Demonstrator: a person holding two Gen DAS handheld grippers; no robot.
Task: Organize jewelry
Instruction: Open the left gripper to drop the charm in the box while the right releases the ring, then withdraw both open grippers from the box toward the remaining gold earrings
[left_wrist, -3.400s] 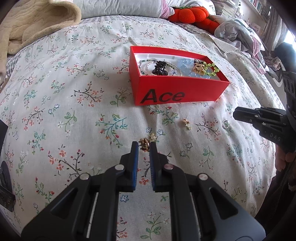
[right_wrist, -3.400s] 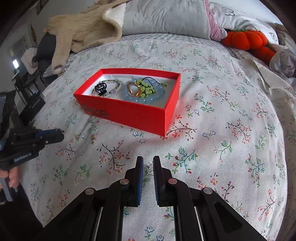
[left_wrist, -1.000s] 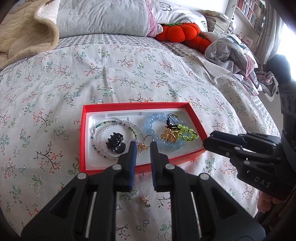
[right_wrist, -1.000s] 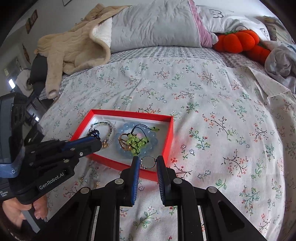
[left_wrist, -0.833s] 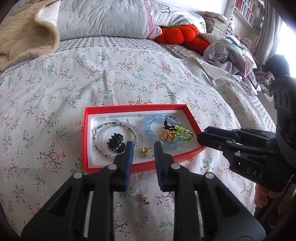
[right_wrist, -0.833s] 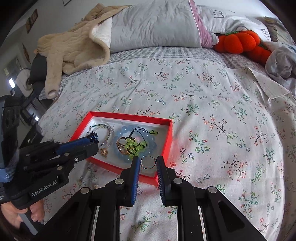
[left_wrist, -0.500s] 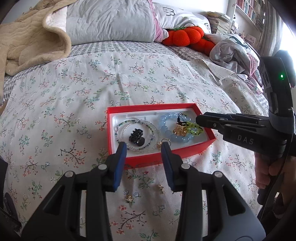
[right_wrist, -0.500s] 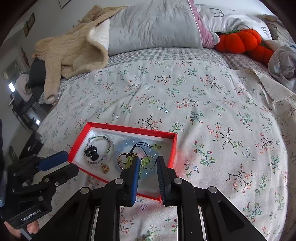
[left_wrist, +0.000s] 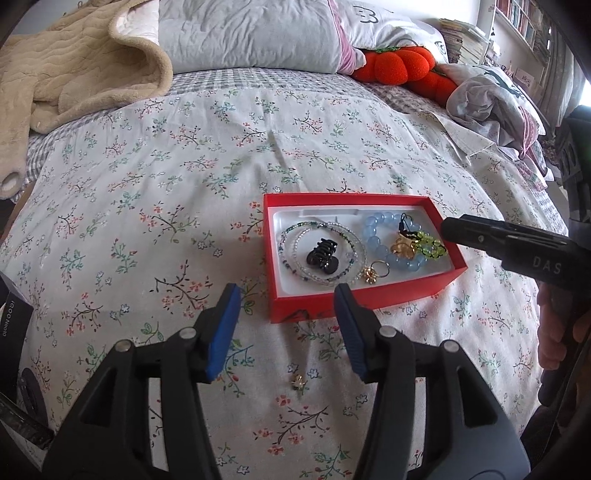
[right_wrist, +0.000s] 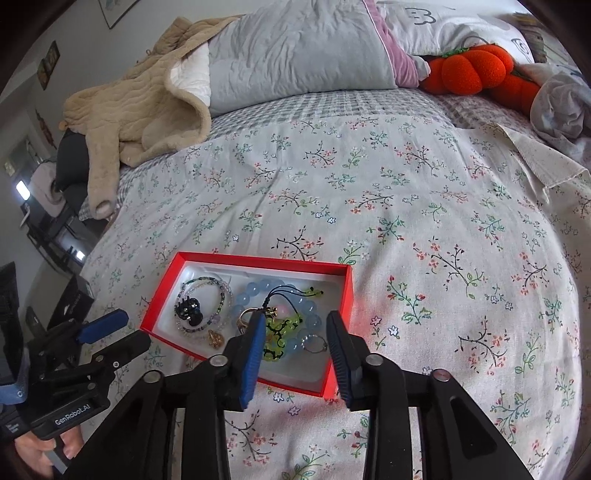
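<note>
A red box (left_wrist: 364, 297) sits on the floral bedspread. It holds beaded bracelets (left_wrist: 295, 240), a black hair claw (left_wrist: 323, 255), a blue bead bracelet (left_wrist: 375, 240), green beads (left_wrist: 426, 246) and a gold flower earring (left_wrist: 371, 274). My left gripper (left_wrist: 287, 291) hovers just before the box's near left corner; its jaws are opening with nothing between them. A small gold earring (left_wrist: 297, 381) lies on the bedspread below it. My right gripper (right_wrist: 296, 319) hangs over the box's (right_wrist: 345, 295) near right end, jaws opening, with a thin ring (right_wrist: 316, 344) lying loose in the box beneath them.
A beige blanket (left_wrist: 74, 74) and grey pillow (left_wrist: 251, 33) lie at the head of the bed. An orange pumpkin plush (right_wrist: 472, 70) and crumpled clothes (left_wrist: 491, 99) are at the far right. A black box (right_wrist: 72, 302) stands off the bed's left edge.
Both grippers have opened. The gold earring dropped from the left jaws into the box and the thin ring from the right jaws. The left gripper drew back towards the left.
</note>
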